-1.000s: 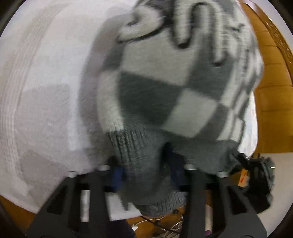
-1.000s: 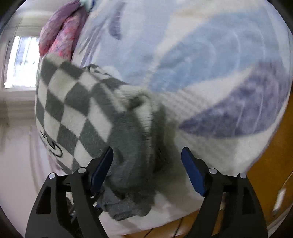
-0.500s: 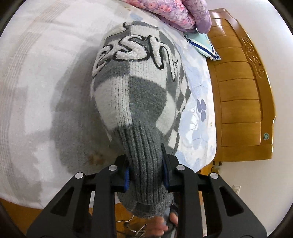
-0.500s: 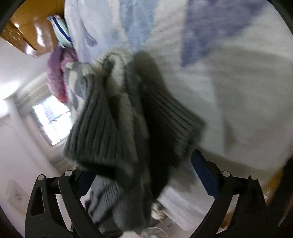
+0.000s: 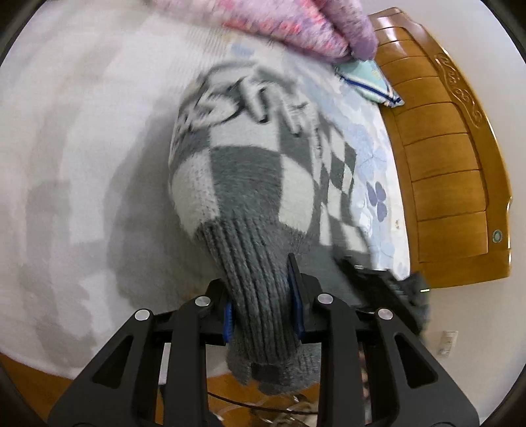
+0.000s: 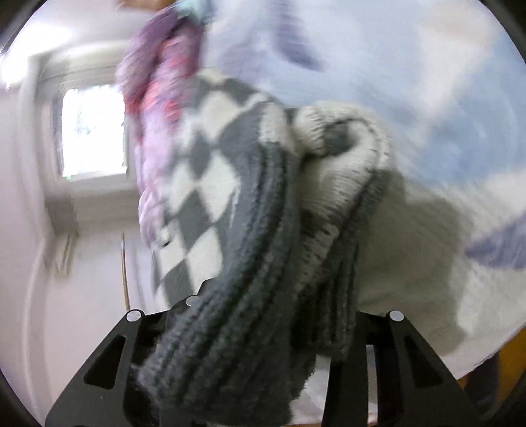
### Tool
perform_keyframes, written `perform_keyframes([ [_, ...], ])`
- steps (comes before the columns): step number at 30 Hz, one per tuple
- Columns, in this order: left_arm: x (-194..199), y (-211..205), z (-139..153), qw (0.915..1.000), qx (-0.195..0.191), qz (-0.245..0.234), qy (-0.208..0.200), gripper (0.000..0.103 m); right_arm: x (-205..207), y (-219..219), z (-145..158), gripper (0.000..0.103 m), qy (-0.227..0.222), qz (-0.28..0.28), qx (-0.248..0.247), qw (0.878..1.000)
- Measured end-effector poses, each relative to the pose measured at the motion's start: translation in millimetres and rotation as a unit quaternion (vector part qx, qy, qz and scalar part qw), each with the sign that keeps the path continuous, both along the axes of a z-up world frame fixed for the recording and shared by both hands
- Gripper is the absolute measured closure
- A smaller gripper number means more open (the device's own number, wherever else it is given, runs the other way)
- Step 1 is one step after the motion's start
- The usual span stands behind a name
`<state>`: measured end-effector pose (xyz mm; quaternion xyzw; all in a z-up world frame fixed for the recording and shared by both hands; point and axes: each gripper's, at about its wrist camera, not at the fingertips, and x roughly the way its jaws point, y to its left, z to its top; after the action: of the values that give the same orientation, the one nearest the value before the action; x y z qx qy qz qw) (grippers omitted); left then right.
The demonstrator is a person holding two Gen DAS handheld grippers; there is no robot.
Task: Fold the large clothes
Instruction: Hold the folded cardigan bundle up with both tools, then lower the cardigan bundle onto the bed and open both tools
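Note:
A grey and white checkered knit sweater (image 5: pixel 250 177) with lettering lies stretched over the bed (image 5: pixel 65 147). My left gripper (image 5: pixel 261 315) is shut on its grey ribbed hem, which bunches between the blue pads. In the right wrist view the sweater (image 6: pixel 210 197) hangs bunched over my right gripper (image 6: pixel 259 315); the thick ribbed knit covers the fingers, which look closed on it. The right gripper body shows blurred at the lower right of the left wrist view (image 5: pixel 378 285).
A pink and purple fuzzy garment (image 5: pixel 296 26) and a folded teal cloth (image 5: pixel 365 78) lie at the head of the bed. A wooden headboard (image 5: pixel 453 170) stands on the right. A window (image 6: pixel 92 131) shows at the left. The floral sheet (image 6: pixel 394 82) covers the bed.
The right gripper closed in on the bunched ribbed hem, which was loose between open fingers earlier. Both views are blurred by motion; the sweater stays stretched from the left gripper.

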<state>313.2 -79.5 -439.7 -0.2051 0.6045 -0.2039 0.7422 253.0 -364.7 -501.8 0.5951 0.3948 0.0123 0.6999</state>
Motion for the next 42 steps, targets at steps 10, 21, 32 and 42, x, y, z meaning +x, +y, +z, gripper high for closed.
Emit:
perform_keyframes([
  [10,2.4,38.9,122.5,0.9977,0.034,0.008,-0.058,0.078,44.6,47.3,145.1,0.070,-0.089,0.134,-0.017,0.987],
  [21,-22.0,198.7,194.9,0.9923,0.036,0.097,-0.069,0.078,87.7,201.6,195.8,0.070,-0.089,0.271,0.036,0.958],
  [32,17.7,447.3,217.4,0.9840,0.037,0.142,-0.101,0.078,165.4,440.4,220.5,0.070,-0.108,0.311,0.047,0.943],
  [42,124.2,674.0,292.5,0.9614,0.063,0.144,-0.226,0.078,297.9,684.6,285.1,0.070,-0.238,0.284,0.046,0.928],
])
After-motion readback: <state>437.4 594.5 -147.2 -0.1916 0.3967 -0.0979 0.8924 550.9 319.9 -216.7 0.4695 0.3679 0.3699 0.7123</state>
